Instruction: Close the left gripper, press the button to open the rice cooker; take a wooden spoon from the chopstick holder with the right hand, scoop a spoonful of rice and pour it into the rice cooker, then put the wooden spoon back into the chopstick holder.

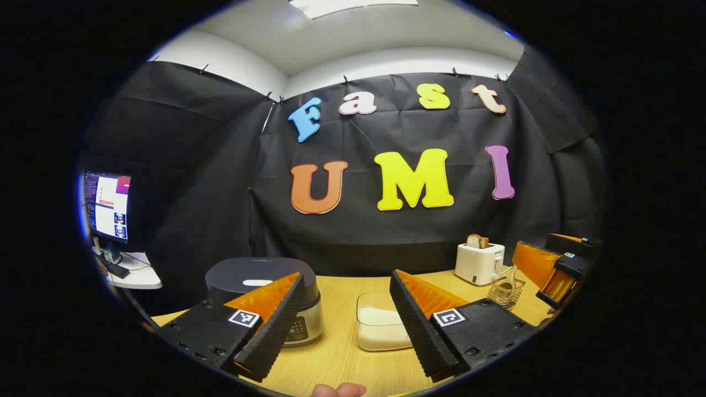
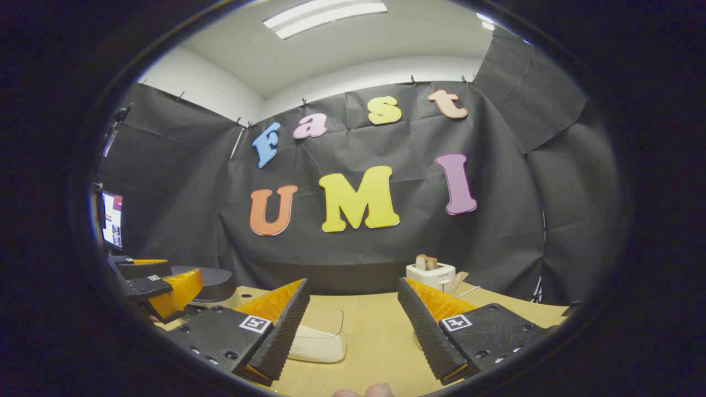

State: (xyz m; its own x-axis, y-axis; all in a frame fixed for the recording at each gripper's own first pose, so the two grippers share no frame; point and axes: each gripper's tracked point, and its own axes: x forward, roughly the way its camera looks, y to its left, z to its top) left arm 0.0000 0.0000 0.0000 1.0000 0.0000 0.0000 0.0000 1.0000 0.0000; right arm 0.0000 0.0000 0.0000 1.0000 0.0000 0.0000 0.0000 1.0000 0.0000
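Left gripper (image 1: 346, 309) is open, fingers wide apart, nothing between them; it hangs above the light wooden table (image 1: 342, 358). Behind its left finger stands the round rice cooker w/ dark lid and silver body (image 1: 259, 286), lid is down. Between the fingers, farther on the table, is the clear rectangular plastic container w/ white rice (image 1: 380, 325). To the right stands the wire chopstick holder (image 1: 506, 291), a pale handle sticks up from it, prob. the wooden spoon, but too small to be sure. Behind it is the white toaster w/ bread slices (image 1: 479, 262). At the far right edge is the right gripper (image 1: 551, 270). A computer monitor (image 1: 107, 204) is on a side desk at left.

In the right gripper view, right gripper (image 2: 353, 325) is also open and empty, above the table. The rice container is just beyond its left finger, the toaster beyond its right finger, and the left gripper is at far left near the cooker's dark lid.
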